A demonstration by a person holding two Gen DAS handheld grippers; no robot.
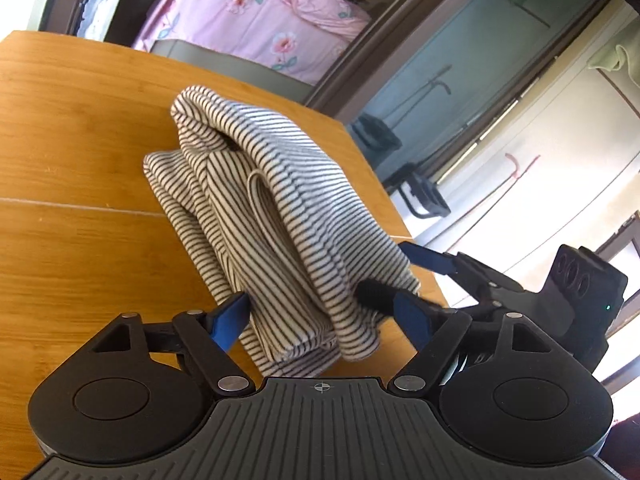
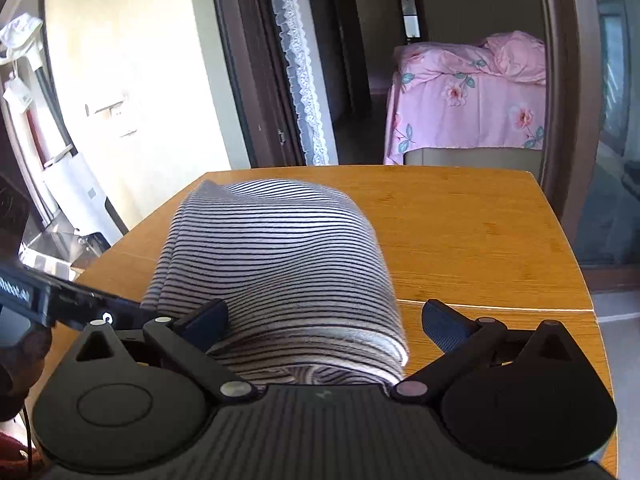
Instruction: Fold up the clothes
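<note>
A cream garment with thin dark stripes [image 1: 280, 208], folded into a thick bundle, lies on the wooden table [image 1: 80, 140]. My left gripper [image 1: 324, 308] holds the bundle's near end. Its blue fingers [image 1: 232, 320] press both sides, and the hem droops below them. My right gripper [image 1: 400, 276] comes in from the right, its fingertips against the cloth's edge. In the right wrist view the garment [image 2: 280, 260] runs between the wide-apart fingers of the right gripper [image 2: 324, 320]. The left finger touches the cloth; a gap shows beside the right finger [image 2: 440, 324].
The table's far edge [image 2: 360, 168] and right edge [image 2: 568, 240] are close to the bundle. Bare wood lies to the right [image 2: 480, 240]. Beyond a doorway stands a bed with pink floral bedding [image 2: 472, 100]. The left gripper's black body [image 2: 60, 300] crosses the lower left.
</note>
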